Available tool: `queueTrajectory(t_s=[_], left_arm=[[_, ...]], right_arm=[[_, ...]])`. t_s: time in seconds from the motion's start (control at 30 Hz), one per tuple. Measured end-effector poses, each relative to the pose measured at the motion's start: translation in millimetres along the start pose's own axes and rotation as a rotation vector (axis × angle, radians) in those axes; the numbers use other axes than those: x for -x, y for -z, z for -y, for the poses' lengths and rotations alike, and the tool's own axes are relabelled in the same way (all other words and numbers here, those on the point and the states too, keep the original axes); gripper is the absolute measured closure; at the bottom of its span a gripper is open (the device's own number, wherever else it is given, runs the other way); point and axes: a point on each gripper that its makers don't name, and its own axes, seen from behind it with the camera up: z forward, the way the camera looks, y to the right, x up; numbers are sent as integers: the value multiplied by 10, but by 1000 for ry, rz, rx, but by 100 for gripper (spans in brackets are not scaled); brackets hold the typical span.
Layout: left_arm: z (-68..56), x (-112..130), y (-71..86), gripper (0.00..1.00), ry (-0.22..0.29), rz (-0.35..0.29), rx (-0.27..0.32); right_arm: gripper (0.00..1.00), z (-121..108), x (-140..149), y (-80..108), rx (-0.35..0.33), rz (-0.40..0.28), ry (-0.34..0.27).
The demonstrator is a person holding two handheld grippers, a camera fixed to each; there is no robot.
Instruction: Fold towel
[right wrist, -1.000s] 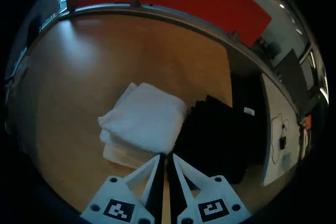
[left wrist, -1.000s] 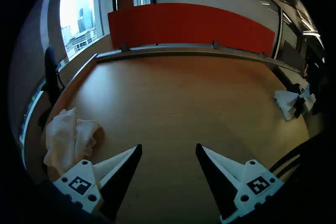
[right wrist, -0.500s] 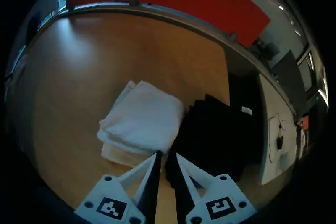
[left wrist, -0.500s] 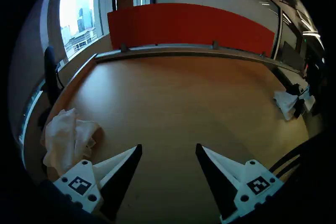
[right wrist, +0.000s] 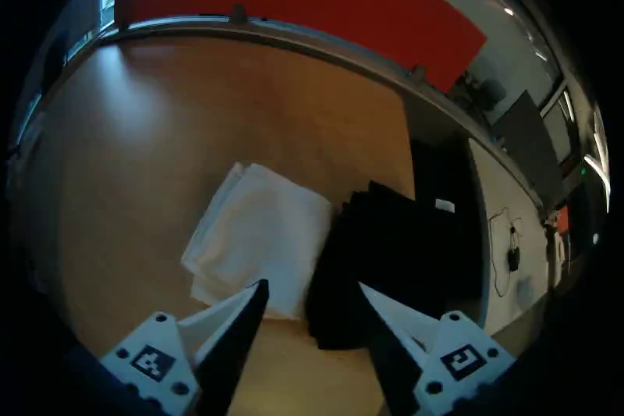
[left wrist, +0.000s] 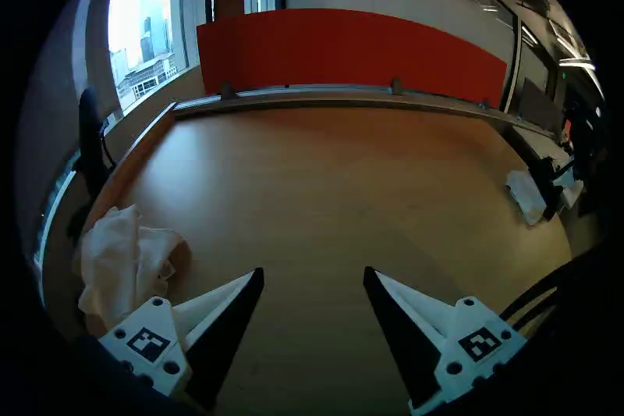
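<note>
With its 2 fingers spread wide and gripping nothing, the right tool hangs just above the near edge of a folded white towel. That towel lies flat on the wooden table, just beside a black stack. Equally wide open and empty, the left tool hovers over bare table, with a crumpled white towel near its left finger, at the table's edge. By the look of it, 1 towel is finished and let go. Next, the left tool would need to turn toward the crumpled towel, and both tools pinch its corners to spread it flat.
</note>
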Motion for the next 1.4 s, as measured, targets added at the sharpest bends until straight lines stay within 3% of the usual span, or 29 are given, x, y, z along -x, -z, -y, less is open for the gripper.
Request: queueTrajectory(t_s=[0.6, 1.4], left_arm=[[37, -41, 27, 5, -9, -16, 16], [213, 70, 191, 5, 10, -16, -24]], right_arm=[[11, 292, -118, 109, -19, -62, -43], [12, 1054, -225, -213, -131, -69, -12]])
